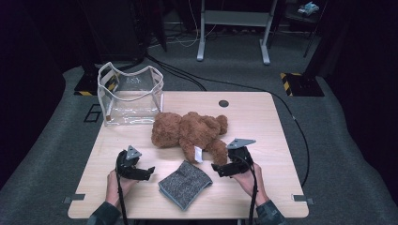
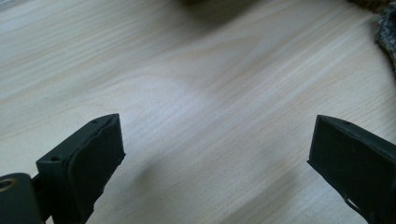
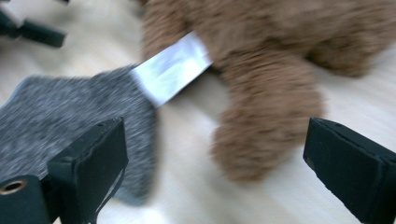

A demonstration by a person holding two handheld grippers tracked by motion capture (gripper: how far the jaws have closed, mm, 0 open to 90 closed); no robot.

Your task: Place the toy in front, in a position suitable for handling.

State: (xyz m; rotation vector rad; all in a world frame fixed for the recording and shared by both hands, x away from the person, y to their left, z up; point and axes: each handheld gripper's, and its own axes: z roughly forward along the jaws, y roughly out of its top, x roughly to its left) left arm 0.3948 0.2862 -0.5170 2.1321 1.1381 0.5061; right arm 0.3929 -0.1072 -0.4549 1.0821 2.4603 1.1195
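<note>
High view: I am looking down on a pale wooden desk [image 1: 263, 117]. A brown plush teddy bear [image 1: 190, 131] is lying across its middle, with a white fabric tag [image 1: 198, 154] at its lower side. A folded grey speckled cloth [image 1: 184, 183] is lying near the front edge, just below the bear and between my two claws. A clear plastic bag with white trim [image 1: 130, 93] is standing open at the far left corner of the desk. My left claw [image 1: 149, 171] is sitting just left of the cloth, its jaws pointing toward it. My right claw [image 1: 217, 169] is sitting just right of the cloth, close under the bear's leg.

Left gripper view: the jaws are standing wide apart with nothing between them, just bare wood grain. A sliver of the grey cloth [image 2: 387, 32] is showing at the upper right edge. The claw is gripping nothing.

Right gripper view: the jaws are again standing wide apart and gripping nothing. The picture is blurring. Between and beyond them I am seeing the bear's leg [image 3: 266, 126], the white tag [image 3: 173, 65] and the grey cloth [image 3: 60, 116] at the left, the tag overlapping the cloth's edge.
</note>
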